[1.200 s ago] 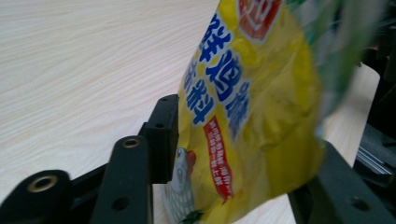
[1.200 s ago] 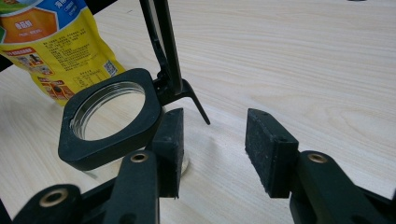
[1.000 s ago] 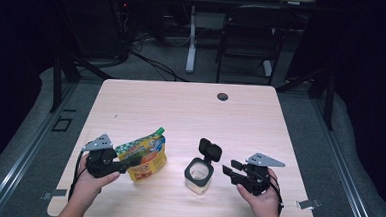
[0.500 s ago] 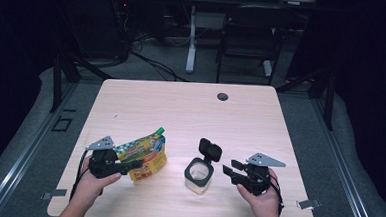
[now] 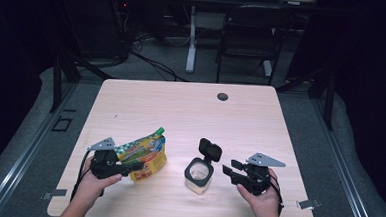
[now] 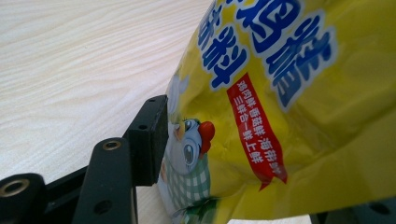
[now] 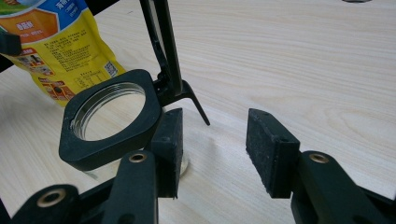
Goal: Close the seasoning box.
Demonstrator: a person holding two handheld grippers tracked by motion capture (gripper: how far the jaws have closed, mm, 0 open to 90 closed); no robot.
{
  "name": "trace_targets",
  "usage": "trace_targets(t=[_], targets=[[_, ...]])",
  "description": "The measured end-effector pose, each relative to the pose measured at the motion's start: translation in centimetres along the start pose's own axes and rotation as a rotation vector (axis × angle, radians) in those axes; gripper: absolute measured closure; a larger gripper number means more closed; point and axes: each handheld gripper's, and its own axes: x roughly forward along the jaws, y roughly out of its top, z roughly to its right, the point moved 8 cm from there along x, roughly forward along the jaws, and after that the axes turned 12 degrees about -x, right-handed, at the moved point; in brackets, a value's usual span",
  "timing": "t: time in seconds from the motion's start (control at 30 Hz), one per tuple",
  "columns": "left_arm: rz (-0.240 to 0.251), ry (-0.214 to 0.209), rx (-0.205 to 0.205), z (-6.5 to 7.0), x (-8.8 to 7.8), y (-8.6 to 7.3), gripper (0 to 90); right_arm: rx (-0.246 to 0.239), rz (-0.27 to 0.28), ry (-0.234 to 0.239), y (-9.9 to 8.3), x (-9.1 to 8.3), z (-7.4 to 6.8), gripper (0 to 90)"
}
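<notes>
- Looking down from the high view, there's a light wood table [image 5: 181, 108] with a yellow pouch [image 5: 146, 156] standing near the front left and a small clear jar [image 5: 198, 175] a bit to its right, well apart from it.
- The left hand-held gripper [image 5: 133, 166] is right up against the pouch. In the left gripper view one black pad sits at the pouch's [image 6: 289, 102] left side, whether it's touching I can't make out, and the other jaw is hidden behind the bag. The jaws have just been opening with the pouch between them, so I can't tell if it's actually clamped or already loose.
- The pouch has blue lettering, a red banner and a cartoon chicken on it, with a green spout at the top corner.
- The right hand-held gripper [image 5: 229, 169] sits just beside the jar, jaws spread wide with nothing between them. In the right gripper view [image 7: 212, 154] it's only bare table in the gap.
- The jar [image 7: 109, 123] has a black collar and its black flip lid [image 5: 210, 149] is swung up open.
</notes>
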Motion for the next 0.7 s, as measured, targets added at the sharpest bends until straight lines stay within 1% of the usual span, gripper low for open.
trace_targets(t=[0.1,0.17,0.27,0.4,0.7], targets=[[-0.003,-0.004,0.001,-0.05,0.17,-0.13,46.0,0.0,0.0,-0.001,0.0,-0.01,0.01,56.5],[-0.003,0.001,-0.001,-0.04,0.32,-0.21,45.9,-0.001,0.001,0.0,0.01,-0.01,0.0,56.5],[-0.008,0.006,0.01,-0.06,0.44,-0.28,45.9,0.001,0.001,-0.003,0.02,-0.01,0.01,56.5],[-0.012,0.013,0.013,-0.07,0.6,-0.39,46.0,0.0,0.003,-0.001,0.04,-0.02,-0.01,56.4],[-0.022,0.015,0.018,-0.13,0.88,-0.59,46.2,-0.001,0.002,-0.002,0.03,-0.01,0.01,56.4]])
